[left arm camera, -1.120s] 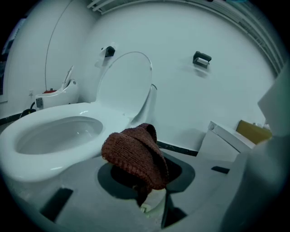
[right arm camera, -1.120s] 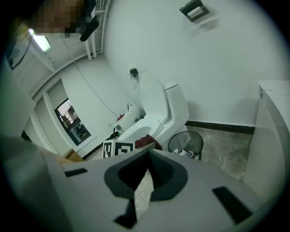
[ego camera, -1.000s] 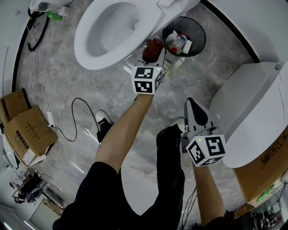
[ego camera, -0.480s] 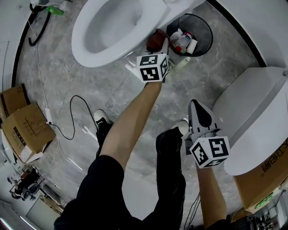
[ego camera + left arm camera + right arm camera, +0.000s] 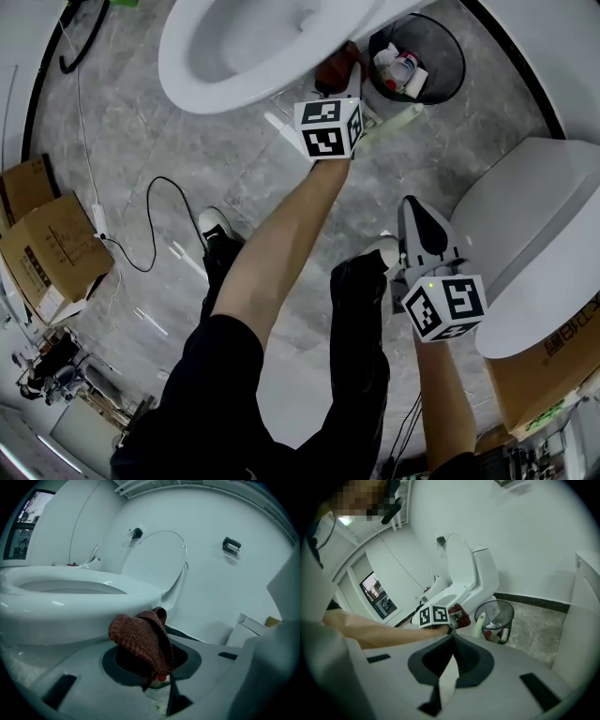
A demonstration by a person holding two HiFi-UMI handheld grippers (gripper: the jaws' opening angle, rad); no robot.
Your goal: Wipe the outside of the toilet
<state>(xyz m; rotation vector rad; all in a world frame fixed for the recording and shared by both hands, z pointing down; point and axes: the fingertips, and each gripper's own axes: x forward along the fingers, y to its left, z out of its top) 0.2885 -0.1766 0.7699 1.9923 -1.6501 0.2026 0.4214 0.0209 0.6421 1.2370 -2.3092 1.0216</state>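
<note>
The white toilet (image 5: 234, 47) stands at the top of the head view with its lid (image 5: 159, 559) raised. My left gripper (image 5: 345, 77) is shut on a reddish-brown knitted cloth (image 5: 333, 70), which lies against the bowl's outer side under the rim. In the left gripper view the cloth (image 5: 140, 637) bunches over the jaws, with the bowl (image 5: 70, 602) just beyond it. My right gripper (image 5: 411, 206) hangs lower right, shut and holding nothing, away from the toilet. In its own view the right gripper (image 5: 452, 638) looks toward the toilet (image 5: 464, 583) and the cloth (image 5: 460, 616).
A black wire bin (image 5: 417, 56) with rubbish stands right of the bowl, a white bottle (image 5: 398, 117) beside it. A second white toilet (image 5: 534, 244) sits at the right. Cardboard boxes (image 5: 47, 253) and a black cable (image 5: 150, 234) lie at the left. The person's legs and shoes (image 5: 217, 234) are below.
The left gripper has carried the cloth up and right in the head view, along the bowl's side toward the bin. The right gripper has hardly moved.
</note>
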